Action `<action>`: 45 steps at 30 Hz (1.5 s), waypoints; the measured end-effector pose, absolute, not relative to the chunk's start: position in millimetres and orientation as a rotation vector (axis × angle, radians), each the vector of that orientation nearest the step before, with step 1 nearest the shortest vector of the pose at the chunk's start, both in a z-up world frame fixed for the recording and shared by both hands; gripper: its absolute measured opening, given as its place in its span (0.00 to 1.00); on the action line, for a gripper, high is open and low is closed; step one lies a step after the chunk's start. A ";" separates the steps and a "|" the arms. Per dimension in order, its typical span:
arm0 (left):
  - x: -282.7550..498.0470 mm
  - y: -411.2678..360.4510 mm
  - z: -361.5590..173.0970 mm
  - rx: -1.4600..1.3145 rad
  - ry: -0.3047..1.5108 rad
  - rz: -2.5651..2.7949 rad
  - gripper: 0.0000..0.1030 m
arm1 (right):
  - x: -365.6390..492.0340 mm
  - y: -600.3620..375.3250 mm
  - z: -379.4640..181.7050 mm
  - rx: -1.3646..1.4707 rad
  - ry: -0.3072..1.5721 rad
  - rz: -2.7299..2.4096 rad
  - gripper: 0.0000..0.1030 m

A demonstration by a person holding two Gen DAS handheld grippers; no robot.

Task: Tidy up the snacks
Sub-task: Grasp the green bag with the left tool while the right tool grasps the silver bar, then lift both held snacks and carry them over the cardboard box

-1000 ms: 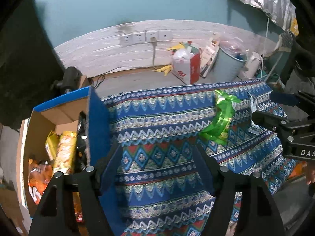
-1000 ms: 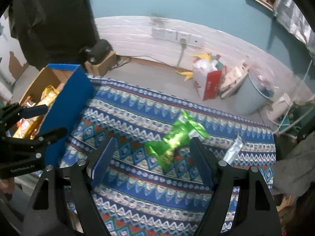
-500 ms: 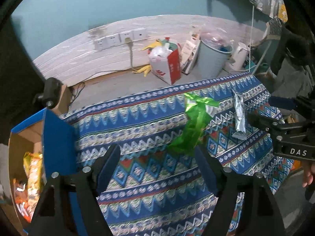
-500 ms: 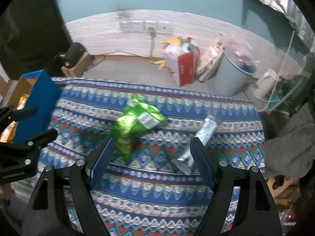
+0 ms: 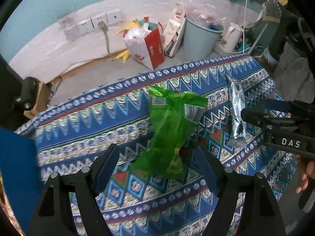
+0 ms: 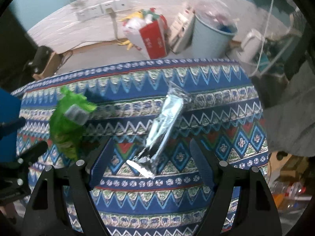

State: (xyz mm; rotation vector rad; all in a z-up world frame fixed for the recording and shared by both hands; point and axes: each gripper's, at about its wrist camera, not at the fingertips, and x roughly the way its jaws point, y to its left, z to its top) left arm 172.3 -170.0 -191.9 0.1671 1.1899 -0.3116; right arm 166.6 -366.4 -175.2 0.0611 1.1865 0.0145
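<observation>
- Both grippers have dropped closer to the blue patterned tablecloth (image 5: 102, 122) since a second ago; the blue-sided cardboard box (image 5: 13, 169) has slid to the left edge of view.
- Left gripper (image 5: 157, 165): jaws apart, clamped on nothing; the crinkled green foil snack bag (image 5: 169, 125) lies between its fingertips.
- Right gripper (image 6: 150, 159): jaws apart; the long silver foil snack packet (image 6: 163, 125) lies on the cloth, its near end between them, unpinched.

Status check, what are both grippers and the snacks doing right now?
Left gripper open over green bag. Right gripper open over silver packet. Nothing blocking.
</observation>
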 end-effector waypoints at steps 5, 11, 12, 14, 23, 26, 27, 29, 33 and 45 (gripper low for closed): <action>184.8 -181.4 -209.8 0.202 1.213 -0.302 0.78 | 177.5 -369.5 -190.1 0.080 1.211 -0.016 0.76; 191.7 -188.2 -226.5 0.236 1.226 -0.315 0.78 | 186.4 -370.4 -205.6 0.082 1.233 -0.043 0.76; 192.2 -188.0 -228.9 0.236 1.230 -0.322 0.75 | 187.5 -371.3 -208.2 0.078 1.235 -0.047 0.76; 194.3 -187.7 -232.5 0.219 1.241 -0.332 0.56 | 189.8 -372.3 -212.8 0.070 1.241 -0.061 0.76; 185.8 -177.9 -231.1 0.226 1.221 -0.321 0.32 | 190.5 -376.6 -230.4 0.073 1.223 -0.103 0.76; 182.4 -173.9 -227.6 0.225 1.219 -0.318 0.31 | 190.4 -371.6 -233.6 0.050 1.211 -0.097 0.75; 181.3 -172.7 -226.5 0.226 1.218 -0.316 0.31 | 190.4 -368.3 -234.0 0.032 1.205 -0.095 0.71; 179.5 -170.2 -223.4 0.226 1.215 -0.312 0.31 | 188.9 -361.2 -232.5 0.004 1.190 -0.074 0.59; 176.2 -162.5 -216.5 0.212 1.214 -0.297 0.31 | 186.0 -346.1 -229.2 -0.060 1.185 -0.024 0.29; 155.7 -137.8 -183.7 0.165 1.187 -0.266 0.31 | 161.0 -315.8 -198.4 -0.125 1.141 0.069 0.27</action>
